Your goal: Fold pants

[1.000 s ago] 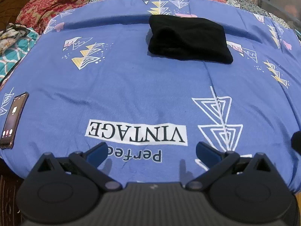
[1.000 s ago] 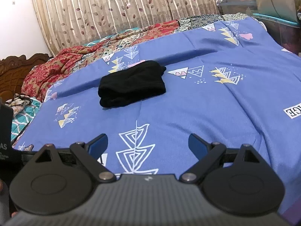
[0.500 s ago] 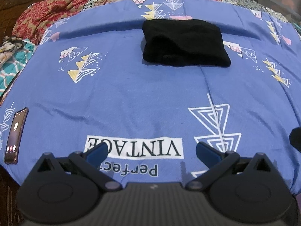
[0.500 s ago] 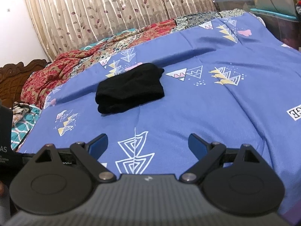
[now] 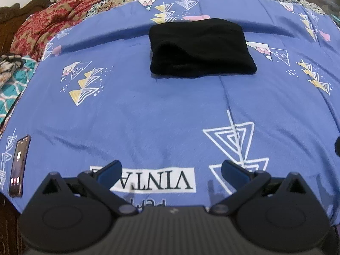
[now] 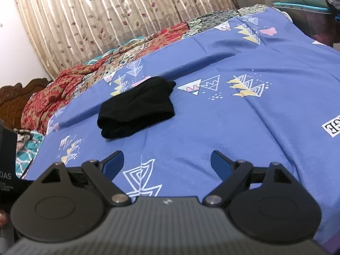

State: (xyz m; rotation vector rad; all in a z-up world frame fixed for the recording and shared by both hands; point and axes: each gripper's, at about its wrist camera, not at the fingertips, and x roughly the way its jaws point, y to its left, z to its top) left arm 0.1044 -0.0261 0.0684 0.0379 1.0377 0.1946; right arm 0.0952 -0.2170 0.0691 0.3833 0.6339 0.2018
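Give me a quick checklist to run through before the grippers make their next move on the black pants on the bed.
1. Left gripper empty, jaws apart: ok.
2. Right gripper empty, jaws apart: ok.
3. Black pants already lie as a compact folded bundle, apart from both grippers: ok.
4. Folded edges tidy: not ok, the near-left layer bulges open in the left wrist view.
5. Blue bedsheet bare between grippers and pants: ok.
6. Phone lies at the bed's left edge, well away from the pants: ok.
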